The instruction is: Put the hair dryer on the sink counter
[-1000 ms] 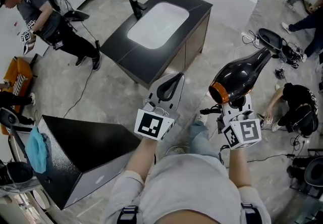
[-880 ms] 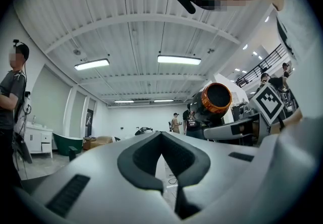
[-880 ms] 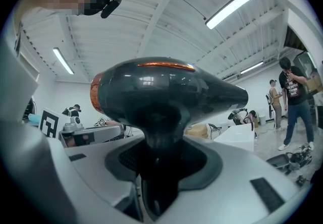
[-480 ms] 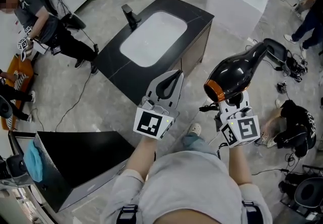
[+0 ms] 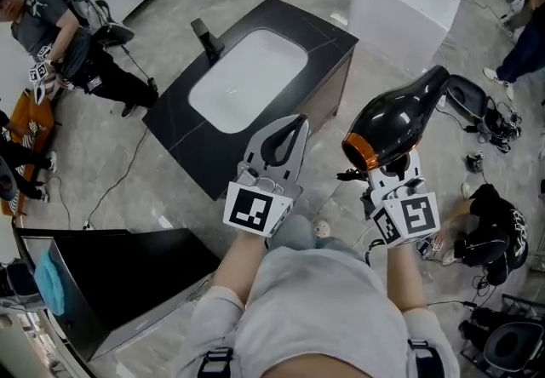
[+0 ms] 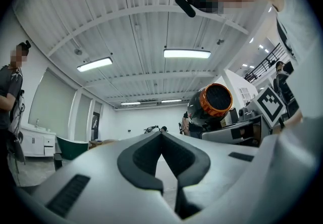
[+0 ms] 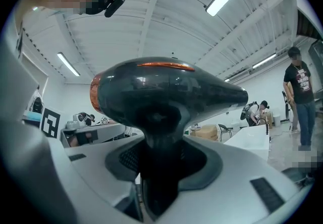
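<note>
The right gripper (image 5: 394, 172) pinches the handle of the glossy black, orange-ringed hair dryer (image 5: 398, 119) and holds it in the air, just right of the black stone sink counter (image 5: 328, 34) with its white basin. The left gripper (image 5: 288, 136) has its jaws pressed together on nothing.

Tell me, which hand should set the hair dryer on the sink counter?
Right. The right hand-held gripper holds the hair dryer by its handle; the left hand-held gripper is shut and empty.
</note>
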The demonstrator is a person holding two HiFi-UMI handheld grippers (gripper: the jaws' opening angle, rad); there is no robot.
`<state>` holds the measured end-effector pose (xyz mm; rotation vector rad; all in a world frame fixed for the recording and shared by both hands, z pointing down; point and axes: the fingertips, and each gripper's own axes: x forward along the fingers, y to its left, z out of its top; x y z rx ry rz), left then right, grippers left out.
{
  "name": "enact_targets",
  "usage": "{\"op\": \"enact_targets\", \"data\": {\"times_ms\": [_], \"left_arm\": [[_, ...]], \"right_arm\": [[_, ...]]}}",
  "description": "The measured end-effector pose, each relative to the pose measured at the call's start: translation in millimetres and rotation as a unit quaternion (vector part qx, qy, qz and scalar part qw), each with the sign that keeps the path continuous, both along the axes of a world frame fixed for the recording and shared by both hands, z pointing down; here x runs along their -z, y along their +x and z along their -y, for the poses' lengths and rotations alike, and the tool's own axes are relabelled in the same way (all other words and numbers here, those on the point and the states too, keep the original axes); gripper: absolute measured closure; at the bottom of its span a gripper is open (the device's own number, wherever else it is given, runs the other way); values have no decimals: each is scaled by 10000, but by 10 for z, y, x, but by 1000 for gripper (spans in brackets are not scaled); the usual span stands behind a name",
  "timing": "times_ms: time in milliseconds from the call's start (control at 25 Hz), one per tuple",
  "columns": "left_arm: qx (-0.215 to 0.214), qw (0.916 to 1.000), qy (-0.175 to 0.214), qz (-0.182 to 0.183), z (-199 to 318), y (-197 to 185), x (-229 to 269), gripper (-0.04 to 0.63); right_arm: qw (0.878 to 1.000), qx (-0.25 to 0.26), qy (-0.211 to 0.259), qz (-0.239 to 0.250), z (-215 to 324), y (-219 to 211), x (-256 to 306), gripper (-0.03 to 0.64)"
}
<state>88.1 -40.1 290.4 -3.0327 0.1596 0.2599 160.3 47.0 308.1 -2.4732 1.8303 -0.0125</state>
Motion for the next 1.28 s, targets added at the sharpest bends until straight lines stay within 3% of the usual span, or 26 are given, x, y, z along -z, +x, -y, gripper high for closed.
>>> {"op": "enact_targets", "data": {"times_ms": [440,880,1280], "left_arm": [[-39,10000,-71,-40,522,602,-49,583],[-155,9998,-48,-139,1439,1207,51,583],[-210,9997,-100,-61,2048,1457,20,583]], "right_arm": [[9998,-44,-104,140,481,546,-130,437],[9998,-156,-66,-73,1363,1192,129,437],[9996,-143,-157,-171,2040,1538,236,437]]}}
